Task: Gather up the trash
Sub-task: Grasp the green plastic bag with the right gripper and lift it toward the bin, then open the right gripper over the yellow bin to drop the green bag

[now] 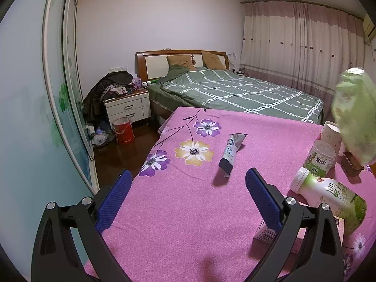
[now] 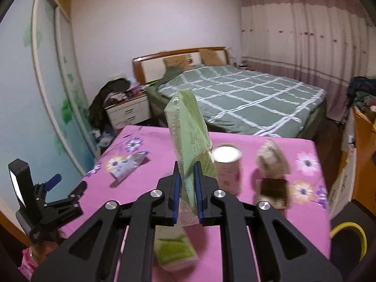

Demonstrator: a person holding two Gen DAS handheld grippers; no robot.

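Note:
My right gripper [image 2: 186, 166] is shut on a pale green plastic wrapper [image 2: 188, 127], which stands up between the blue pads above the pink floral tablecloth [image 2: 152, 188]. The same wrapper shows as a green blur [image 1: 354, 117] at the right edge of the left wrist view. My left gripper [image 1: 189, 174] hovers open over the cloth with nothing between its fingers; it also appears at the left [image 2: 68, 184]. A blue-and-white tube-like wrapper [image 1: 231, 151] lies ahead of it. A white-capped bottle [image 1: 329, 199] lies on its side at the right.
A small jar [image 1: 320, 158], a paper cup [image 2: 226, 164], a brown brush [image 2: 272, 192] and a green-white tissue pack [image 2: 175, 249] stand on the table. A bed [image 1: 235, 94] lies beyond it. A red bucket [image 1: 123, 130] stands on the floor by the nightstand.

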